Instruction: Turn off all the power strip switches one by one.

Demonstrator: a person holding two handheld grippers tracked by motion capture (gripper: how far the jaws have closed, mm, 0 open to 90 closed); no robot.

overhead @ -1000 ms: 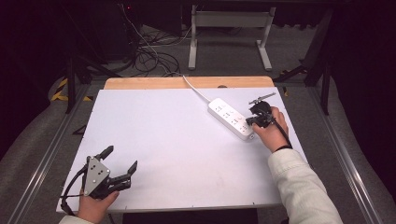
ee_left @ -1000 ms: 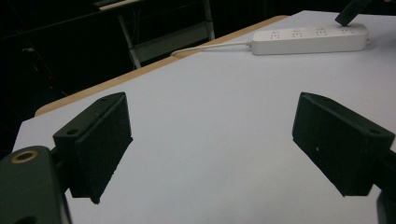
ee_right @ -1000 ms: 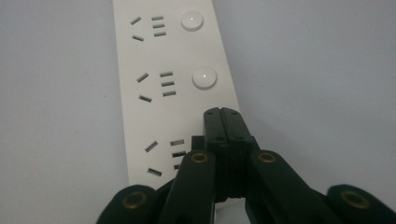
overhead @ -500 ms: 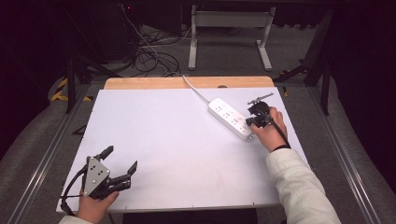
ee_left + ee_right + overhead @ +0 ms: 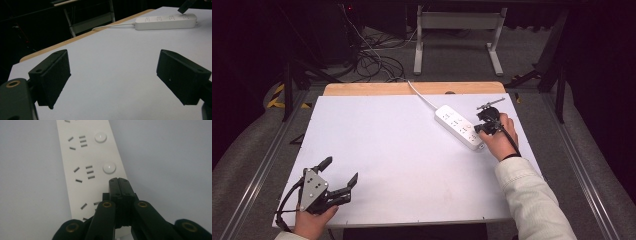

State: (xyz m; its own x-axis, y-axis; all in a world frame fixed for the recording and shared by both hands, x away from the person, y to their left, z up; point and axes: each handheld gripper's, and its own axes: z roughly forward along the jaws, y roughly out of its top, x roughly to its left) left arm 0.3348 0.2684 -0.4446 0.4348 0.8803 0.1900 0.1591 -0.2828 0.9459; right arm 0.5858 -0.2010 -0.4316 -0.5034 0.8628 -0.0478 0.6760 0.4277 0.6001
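Because the right gripper (image 5: 119,180) has its two black jaws pressed flat together with nothing between them, it looks set to poke, not to grab. Its tip hangs over the white power strip (image 5: 87,167), just below a round white switch button (image 5: 109,168), and I cannot tell if it touches the strip. My guess is that the job is to press that button.

The power strip (image 5: 459,127) lies flat on the white table (image 5: 402,150), near the far right side, with its white cord (image 5: 422,97) running off the back edge. In the high view the right gripper (image 5: 486,126) sits over the near end of the strip.

The strip looks like hard, smooth plastic. I think it is stiff and light, so it could slide on the smooth table if pushed from the side. A push straight down on a button should keep it still. To lift it, the long sides look like the best place to pinch, since the top is wide and slick. The cord is bendy and could tug it back.

The left gripper (image 5: 338,176) rests at the near left corner of the table, well apart from the strip, with its jaws spread wide and empty.

I see no brand name or words on the strip. Another button (image 5: 100,137) has a small mark, too tiny to read.
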